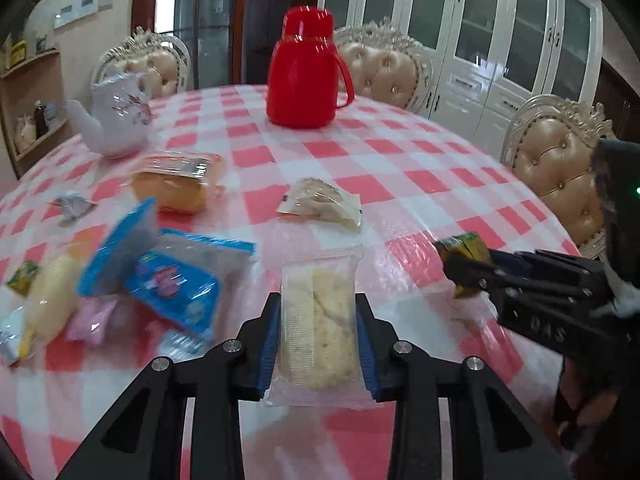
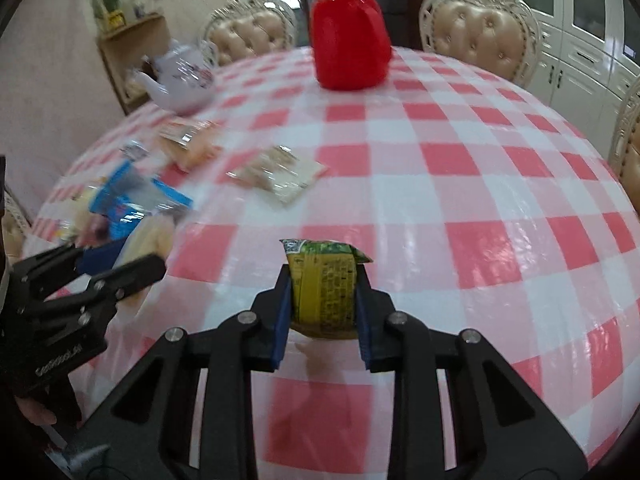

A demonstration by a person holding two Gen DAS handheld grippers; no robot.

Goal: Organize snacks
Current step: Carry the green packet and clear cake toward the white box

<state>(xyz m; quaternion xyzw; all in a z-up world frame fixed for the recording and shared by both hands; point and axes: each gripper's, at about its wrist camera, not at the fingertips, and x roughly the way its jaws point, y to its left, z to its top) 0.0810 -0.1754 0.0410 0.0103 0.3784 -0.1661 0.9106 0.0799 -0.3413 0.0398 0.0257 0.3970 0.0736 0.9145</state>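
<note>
My left gripper is shut on a clear-wrapped pale pastry, held above the checked table. My right gripper is shut on a small green-and-yellow snack packet; the same packet shows at the right of the left wrist view in that gripper's black fingers. The left gripper also appears at the left of the right wrist view. A pile of snacks lies at the left: blue packets, a pink packet, a pale roll. An orange cake pack and a flat clear-wrapped biscuit lie further back.
A red thermos jug stands at the table's far middle and a white flowered teapot at the far left. Padded chairs ring the table. White cabinets line the back wall. A wooden shelf holds a vase of flowers.
</note>
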